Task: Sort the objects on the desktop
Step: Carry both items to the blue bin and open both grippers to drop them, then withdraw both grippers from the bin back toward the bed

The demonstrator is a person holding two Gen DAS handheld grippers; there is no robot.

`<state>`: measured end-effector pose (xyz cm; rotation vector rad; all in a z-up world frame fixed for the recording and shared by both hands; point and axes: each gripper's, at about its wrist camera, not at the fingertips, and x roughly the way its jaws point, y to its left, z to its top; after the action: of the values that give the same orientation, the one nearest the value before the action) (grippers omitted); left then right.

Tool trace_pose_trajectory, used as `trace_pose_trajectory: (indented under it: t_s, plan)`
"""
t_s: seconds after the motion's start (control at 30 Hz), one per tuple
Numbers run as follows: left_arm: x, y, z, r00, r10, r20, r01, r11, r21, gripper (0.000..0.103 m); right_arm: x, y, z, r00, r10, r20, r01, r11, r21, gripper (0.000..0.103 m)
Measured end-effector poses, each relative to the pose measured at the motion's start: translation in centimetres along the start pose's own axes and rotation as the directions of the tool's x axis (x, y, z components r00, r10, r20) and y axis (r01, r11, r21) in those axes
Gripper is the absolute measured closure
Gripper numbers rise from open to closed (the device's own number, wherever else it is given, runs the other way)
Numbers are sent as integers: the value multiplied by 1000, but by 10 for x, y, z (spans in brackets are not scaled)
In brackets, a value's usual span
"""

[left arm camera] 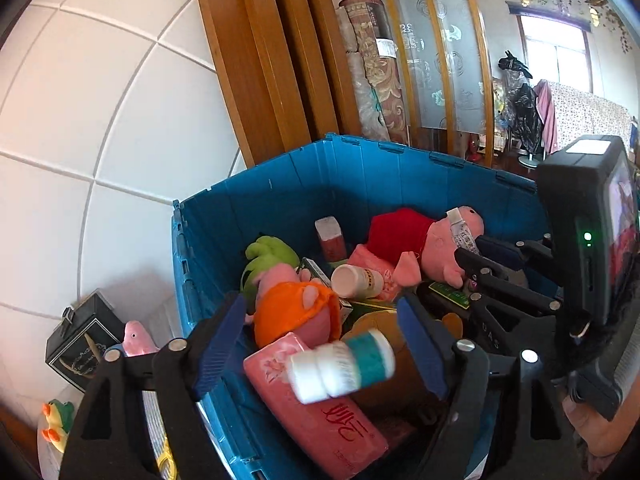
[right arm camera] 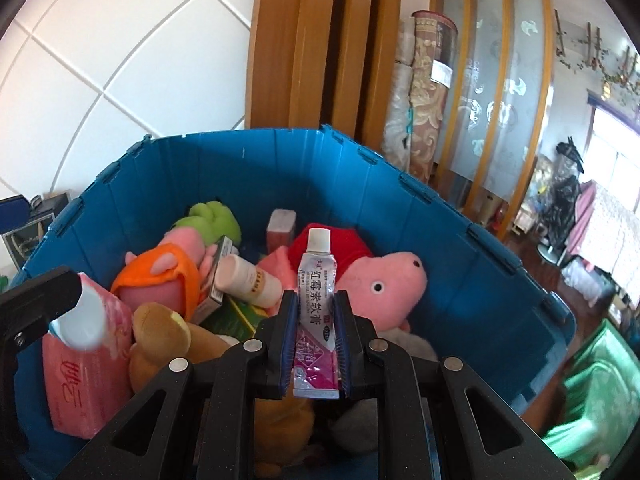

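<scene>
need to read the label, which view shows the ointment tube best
The right wrist view: the ointment tube fills the centre, clamped upright in the right gripper, its print facing the camera. The left wrist view shows it only small, at an angle, against the pink pig plush.

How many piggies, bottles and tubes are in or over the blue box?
Pig toys: 2, red-dressed pig, orange-dressed pig
Bottles: 2, teal-label bottle, orange-label bottle
Tubes: 1, ointment tube
Total: 5

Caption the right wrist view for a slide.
Right gripper shut on an ointment tube, held over a blue crate already filled with plush toys and bottles.
</scene>
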<state>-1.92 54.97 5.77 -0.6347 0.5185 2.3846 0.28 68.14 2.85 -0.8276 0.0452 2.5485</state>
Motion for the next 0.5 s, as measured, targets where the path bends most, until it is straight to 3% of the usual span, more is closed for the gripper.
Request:
trace_pose_trajectory:
  t_s: [0.3,0.4,0.47,0.5]
  plan:
    - [3,5,2,1000,-4,-11,4,1000,-14,21,11,-1,-4,999,-48,-24,49,999,22,79]
    - [6,5,2,1000,-5,-12,5,1000,-21,21,11,-2,-4,997,-75,-10,75,997,34,55]
    - [6,6,2,1000,-8,-9,8,1000,-22,21,6,-2,-3,993,-121,18,120,992,28,19]
    - [6,6,2,1000,-9,-8,9,1000,-24,21,2,-1,-2,988,-146,43,145,989,24,12]
